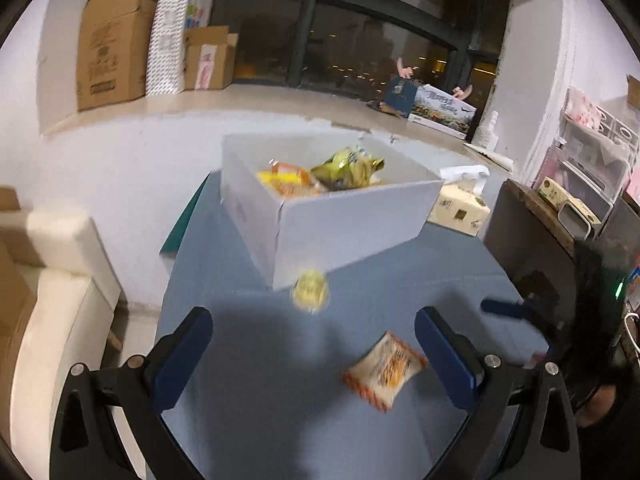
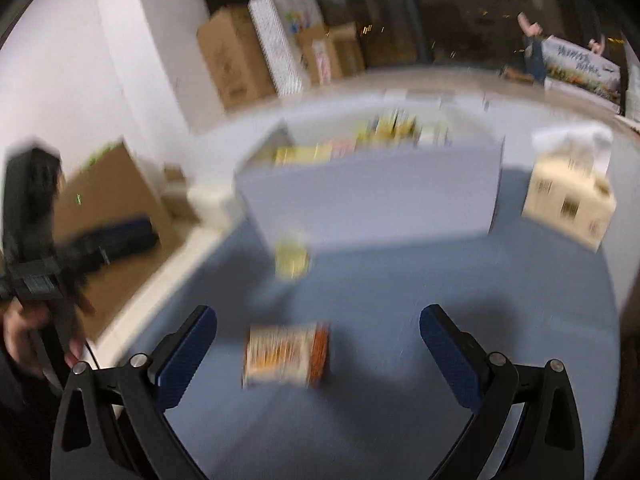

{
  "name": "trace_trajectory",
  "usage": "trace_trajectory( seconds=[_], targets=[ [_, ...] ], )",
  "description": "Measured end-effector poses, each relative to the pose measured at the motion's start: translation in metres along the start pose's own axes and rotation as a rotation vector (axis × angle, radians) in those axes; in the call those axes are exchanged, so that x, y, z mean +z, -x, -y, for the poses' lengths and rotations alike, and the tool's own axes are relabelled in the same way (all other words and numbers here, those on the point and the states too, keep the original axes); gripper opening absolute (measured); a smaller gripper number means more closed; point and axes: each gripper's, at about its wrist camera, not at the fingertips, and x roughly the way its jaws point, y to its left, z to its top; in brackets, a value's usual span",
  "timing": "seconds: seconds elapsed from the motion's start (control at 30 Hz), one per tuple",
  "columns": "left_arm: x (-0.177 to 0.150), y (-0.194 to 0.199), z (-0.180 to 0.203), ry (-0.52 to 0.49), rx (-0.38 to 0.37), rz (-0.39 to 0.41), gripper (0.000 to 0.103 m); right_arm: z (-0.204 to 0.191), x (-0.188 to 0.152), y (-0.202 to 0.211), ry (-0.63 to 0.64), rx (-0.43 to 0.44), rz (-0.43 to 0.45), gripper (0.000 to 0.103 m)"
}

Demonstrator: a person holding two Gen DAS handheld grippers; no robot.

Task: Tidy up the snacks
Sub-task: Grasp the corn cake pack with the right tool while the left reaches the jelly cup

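Left wrist view: the left gripper [image 1: 314, 354] hangs with jaws wide and empty over the blue tabletop [image 1: 248, 400]. The flat orange-and-white foil snack packet [image 1: 384, 370] lies just inside the right-hand jaw, long axis slanting away to the right; the small round yellow snack [image 1: 310, 292] sits farther ahead, touching the white cardboard box [image 1: 340, 228].

Right wrist view, blurred: the right gripper [image 2: 318, 354], jaws equally wide and empty, has the packet [image 2: 286, 356] almost centred between them, lying crosswise. The right gripper looks better placed.
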Motion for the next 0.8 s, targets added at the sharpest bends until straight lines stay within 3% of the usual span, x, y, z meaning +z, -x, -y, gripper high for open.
trace_trajectory(
  seconds=[0.13, 0.5, 0.53, 0.6, 0.8],
  targets=[
    [-0.020, 0.005, -0.014, 0.087, -0.011, -0.017, 0.103, -0.022, -0.029, -0.032, 0.042, -0.012, -0.088, 0.103],
    [-0.037, 0.000, -0.028, 0.142, 0.015, -0.046, 0.103, -0.040, -0.031, -0.093, 0.087, -0.089, -0.182, 0.103],
    [-0.036, -0.002, -0.029, 0.145, 0.018, -0.045, 0.103, -0.042, -0.032, -0.092, 0.094, -0.095, -0.179, 0.095],
    [-0.035, -0.007, -0.028, 0.154, 0.018, -0.055, 0.103, -0.046, -0.033, -0.092, 0.125, -0.139, -0.167, 0.067],
    [-0.023, -0.031, -0.010, 0.112, 0.022, -0.084, 0.103, -0.034, -0.032, -0.080, 0.099, -0.079, -0.147, 0.061]
  ],
)
